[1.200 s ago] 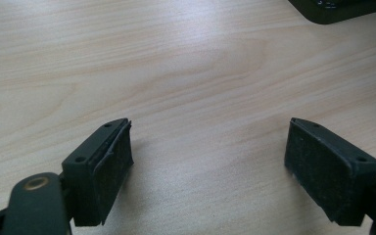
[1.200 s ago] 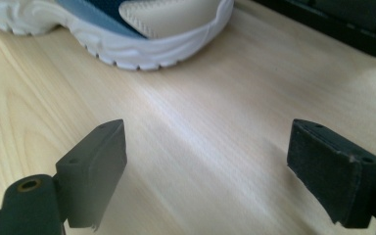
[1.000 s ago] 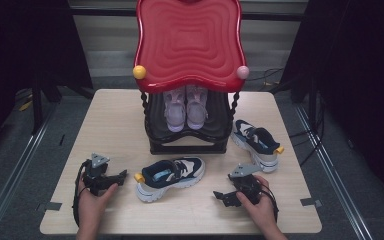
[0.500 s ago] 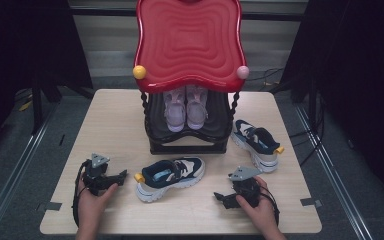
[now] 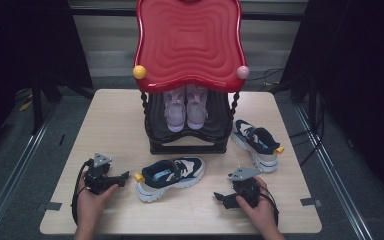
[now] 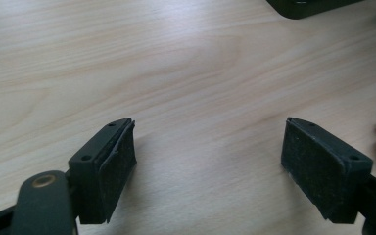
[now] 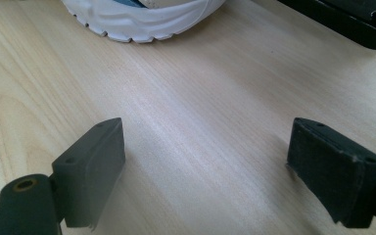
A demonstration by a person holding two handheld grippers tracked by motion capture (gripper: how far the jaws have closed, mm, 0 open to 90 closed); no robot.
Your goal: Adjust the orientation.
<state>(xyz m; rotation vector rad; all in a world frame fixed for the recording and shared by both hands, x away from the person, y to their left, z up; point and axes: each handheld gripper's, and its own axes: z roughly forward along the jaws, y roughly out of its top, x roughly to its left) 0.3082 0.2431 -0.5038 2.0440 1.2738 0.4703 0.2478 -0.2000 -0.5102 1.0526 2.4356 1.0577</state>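
My left gripper [image 5: 122,177] rests on the wooden table [image 5: 115,120] at the front left and points right toward a navy and white sneaker [image 5: 172,176]. Its jaws [image 6: 208,127] stand open and have just been closing a little, with nothing but bare wood between them. My right gripper [image 5: 219,196] lies at the front right and points left, open [image 7: 206,125], with nothing between its pads. The sneaker's white sole [image 7: 142,19] lies just beyond it. A second matching sneaker [image 5: 256,144] sits to the right of the rack.
A black shoe rack [image 5: 187,145] with a red wavy top [image 5: 187,40] stands mid-table, with a pale pink pair of shoes [image 5: 185,109] on it. Its black base [image 7: 352,22] shows at the top right of the right gripper view. Dark floor surrounds the table.
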